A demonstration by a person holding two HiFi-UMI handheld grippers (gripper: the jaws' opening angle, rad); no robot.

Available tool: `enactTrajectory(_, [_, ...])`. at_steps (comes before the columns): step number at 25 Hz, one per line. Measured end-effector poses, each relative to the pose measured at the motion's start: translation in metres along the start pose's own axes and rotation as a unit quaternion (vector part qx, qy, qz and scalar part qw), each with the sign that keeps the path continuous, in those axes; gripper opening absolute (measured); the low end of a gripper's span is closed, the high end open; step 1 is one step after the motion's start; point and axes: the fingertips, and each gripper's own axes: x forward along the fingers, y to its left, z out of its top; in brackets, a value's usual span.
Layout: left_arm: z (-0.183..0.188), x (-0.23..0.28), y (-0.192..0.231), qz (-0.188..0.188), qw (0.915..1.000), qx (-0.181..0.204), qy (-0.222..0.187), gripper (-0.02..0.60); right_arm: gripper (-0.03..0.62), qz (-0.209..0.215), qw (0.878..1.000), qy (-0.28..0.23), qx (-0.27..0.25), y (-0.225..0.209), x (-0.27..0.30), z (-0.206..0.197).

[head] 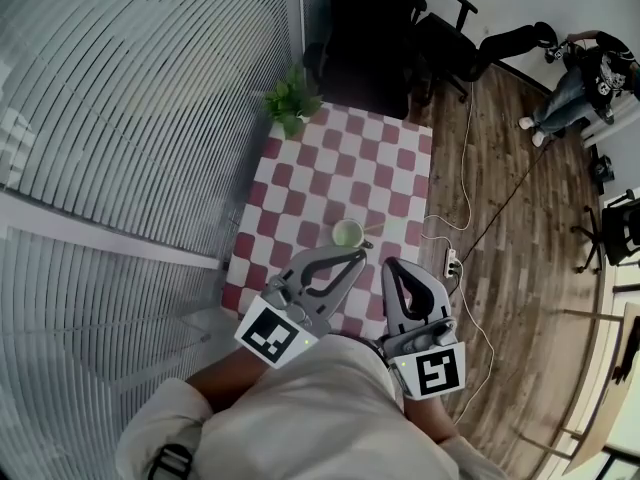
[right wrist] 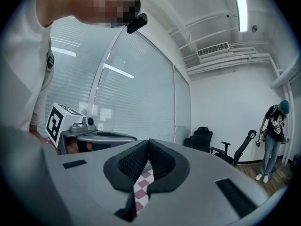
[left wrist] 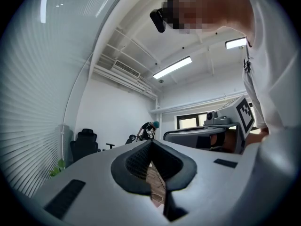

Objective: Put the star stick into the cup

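Observation:
A pale green cup (head: 347, 233) stands on the red-and-white checked table (head: 340, 158) near its front edge. A thin pale stick (head: 374, 229) seems to lean out of the cup towards the right; its star end is too small to make out. My left gripper (head: 357, 256) (left wrist: 151, 144) hovers just in front of the cup, its jaws closed tip to tip with nothing in them. My right gripper (head: 391, 265) (right wrist: 149, 141) is beside it to the right, also shut and empty. Both point level, away from my body.
A small potted plant (head: 292, 103) sits at the table's far left corner. Black office chairs (head: 372, 38) stand beyond the table. A power strip (head: 452, 261) with a white cable lies on the wooden floor at right. A person (head: 585, 73) sits far right. Window blinds (head: 120, 118) line the left.

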Motion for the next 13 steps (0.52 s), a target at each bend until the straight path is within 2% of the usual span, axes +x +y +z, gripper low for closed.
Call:
enactTrajectory(3, [0.0024, -0.0020, 0.0008, 0.002, 1.0000, -0.003, -0.003, 0.032, 0.031, 0.003, 1.000, -0.005, -0.006, 0.0029, 0.0013, 0.0021])
enactTrajectory(6, [0.0017, -0.0034, 0.0009, 0.001, 1.0000, 0.000, -0.001, 0.032, 0.031, -0.005, 1.000, -0.001, 0.013, 0.0041, 0.0029, 0.0043])
enactTrajectory(10, [0.0041, -0.0030, 0.0023, 0.004, 0.9999, -0.009, -0.008, 0.032, 0.031, -0.001, 1.000, -0.006, -0.001, 0.0031, 0.0027, 0.0050])
enactTrajectory(13, [0.0052, -0.0038, 0.0046, 0.007, 0.9998, -0.011, -0.013, 0.032, 0.031, -0.004, 1.000, 0.002, 0.013, 0.0052, 0.0059, 0.0028])
